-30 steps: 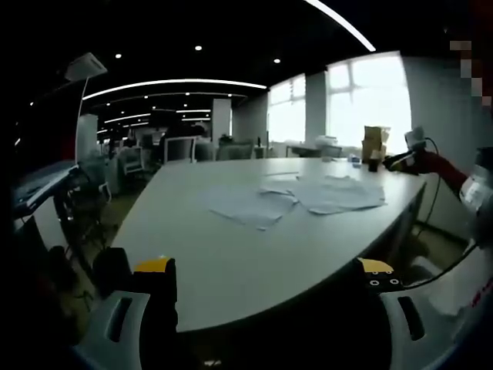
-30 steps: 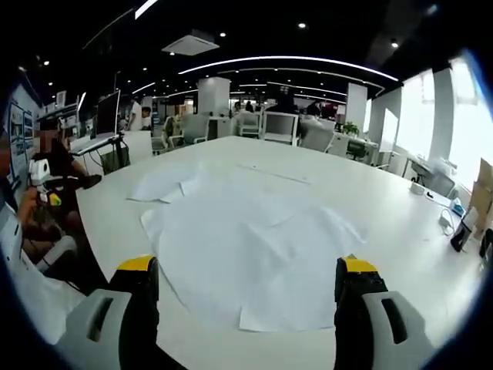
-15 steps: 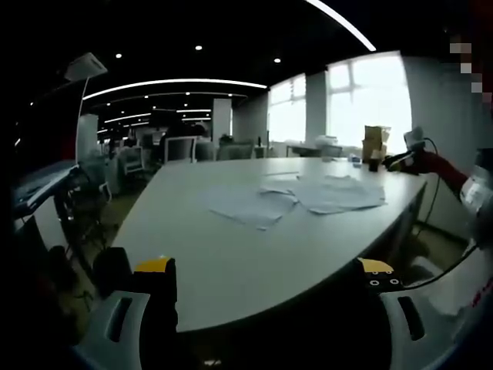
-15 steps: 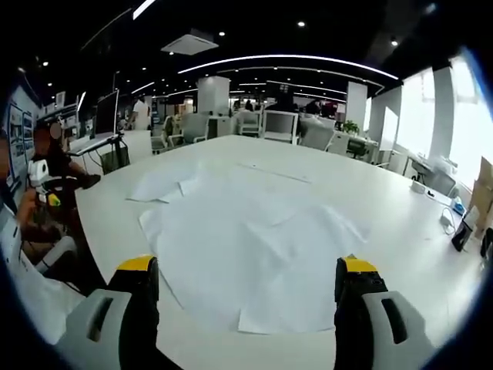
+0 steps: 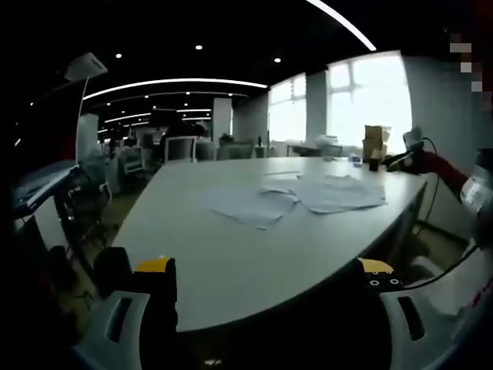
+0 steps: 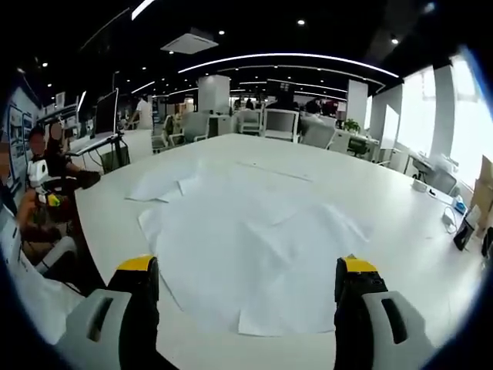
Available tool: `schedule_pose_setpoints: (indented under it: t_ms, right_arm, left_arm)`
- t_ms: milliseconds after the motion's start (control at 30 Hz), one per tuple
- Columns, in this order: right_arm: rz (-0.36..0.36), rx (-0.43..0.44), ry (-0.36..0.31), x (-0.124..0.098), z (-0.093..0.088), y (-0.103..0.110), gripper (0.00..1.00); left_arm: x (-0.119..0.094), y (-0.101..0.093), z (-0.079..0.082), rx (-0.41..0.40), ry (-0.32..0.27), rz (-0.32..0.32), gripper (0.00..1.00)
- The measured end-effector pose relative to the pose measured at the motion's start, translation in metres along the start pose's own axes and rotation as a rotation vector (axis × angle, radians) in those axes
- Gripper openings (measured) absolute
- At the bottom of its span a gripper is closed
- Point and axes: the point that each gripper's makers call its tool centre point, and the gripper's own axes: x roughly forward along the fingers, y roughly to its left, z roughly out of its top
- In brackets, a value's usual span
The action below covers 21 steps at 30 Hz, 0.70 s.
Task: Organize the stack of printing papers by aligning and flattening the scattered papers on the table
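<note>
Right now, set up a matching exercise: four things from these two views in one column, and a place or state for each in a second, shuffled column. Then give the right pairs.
Column one:
1. scattered papers
2. right gripper
3. cardboard boxes
4. left gripper

Column two:
A. stacked near the bright window, past the far end of the table
B. open, low in front of the near table edge
C. open, jaws over the near edge of the sheets
D. spread flat and overlapping on the white tabletop

Pairs: 1-D, 2-C, 3-A, 4-B
</note>
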Motion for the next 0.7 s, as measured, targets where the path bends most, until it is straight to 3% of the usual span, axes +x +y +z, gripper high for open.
schedule_pose_setpoints:
  t_ms: [700]
  right_arm:
    - [0.009, 0.003, 0.009, 0.0086, -0.0012, 0.0009, 0.90]
  left_arm:
    - [0.0005, 0.0005, -0.0006, -0.001, 0.004, 0.004, 0.97]
